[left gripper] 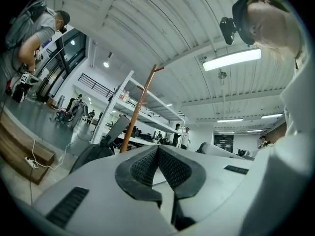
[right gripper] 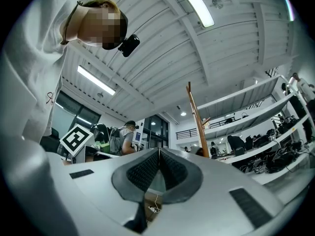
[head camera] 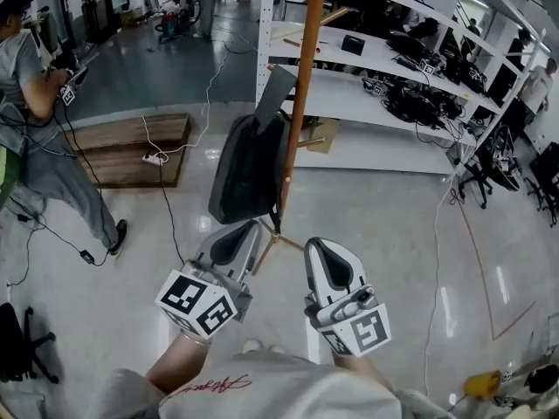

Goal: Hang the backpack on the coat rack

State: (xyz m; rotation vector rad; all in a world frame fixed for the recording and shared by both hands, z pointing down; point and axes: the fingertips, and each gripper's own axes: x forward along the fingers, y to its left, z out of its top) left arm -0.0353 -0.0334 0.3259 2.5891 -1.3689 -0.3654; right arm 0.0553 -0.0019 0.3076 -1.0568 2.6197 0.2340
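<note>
Glossy workshop floor (head camera: 384, 225) lies under you, and nearest are your left gripper (head camera: 247, 227) and right gripper (head camera: 316, 246), both with jaws pressed together on nothing. Just ahead, nearer the left one, the backpack (head camera: 244, 168) hangs upright against the coat rack (head camera: 301, 85) pole, apparently already hooked. Cluttered shelves (head camera: 376, 55) stand beyond.

The dark grey cloth backpack (head camera: 249, 168) looks matt and soft beside the smooth orange-brown wooden pole of the coat rack (head camera: 301, 94), and the pale polished floor (head camera: 393, 225) is glossy enough to mirror the lights. The left gripper (head camera: 242, 234) and right gripper (head camera: 316, 250) have smooth, matt light-grey plastic shells; their black pads (left gripper: 142, 167) are finely ribbed, probably rubber.
</note>
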